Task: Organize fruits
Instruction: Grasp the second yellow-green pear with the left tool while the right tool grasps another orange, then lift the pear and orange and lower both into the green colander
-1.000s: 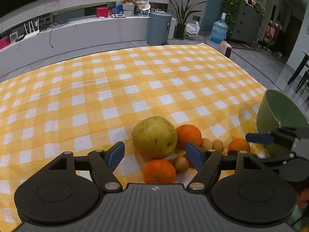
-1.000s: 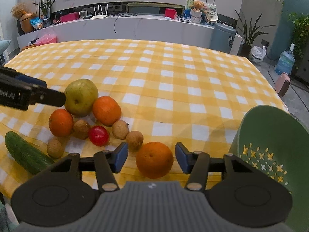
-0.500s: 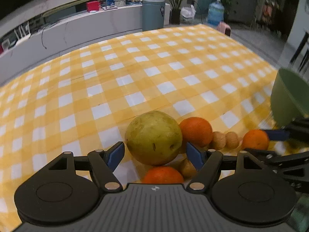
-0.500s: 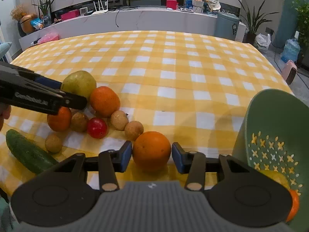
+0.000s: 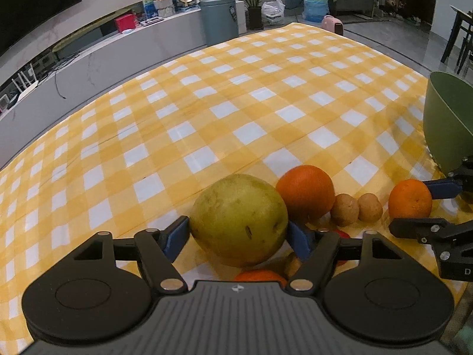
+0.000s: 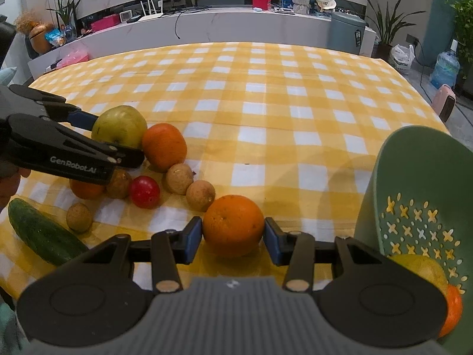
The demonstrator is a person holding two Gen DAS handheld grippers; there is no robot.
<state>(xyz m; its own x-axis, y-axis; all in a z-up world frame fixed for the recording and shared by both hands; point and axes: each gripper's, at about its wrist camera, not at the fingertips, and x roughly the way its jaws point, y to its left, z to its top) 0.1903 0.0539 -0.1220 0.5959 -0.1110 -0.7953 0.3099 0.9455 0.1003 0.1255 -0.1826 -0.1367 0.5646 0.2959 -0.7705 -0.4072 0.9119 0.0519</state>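
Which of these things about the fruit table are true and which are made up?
1. The left gripper has its fingers on either side of the big green pear. True.
2. The right gripper is reaching for the cucumber. False: its fingers flank an orange; the cucumber lies untouched, off to the left.
3. The green basket is empty. False: a yellowish fruit and an orange one already sit inside it.
4. A red tomato lies among the small brown fruits. True.
5. The tablecloth is blue with stripes. False: it is yellow and white checks.
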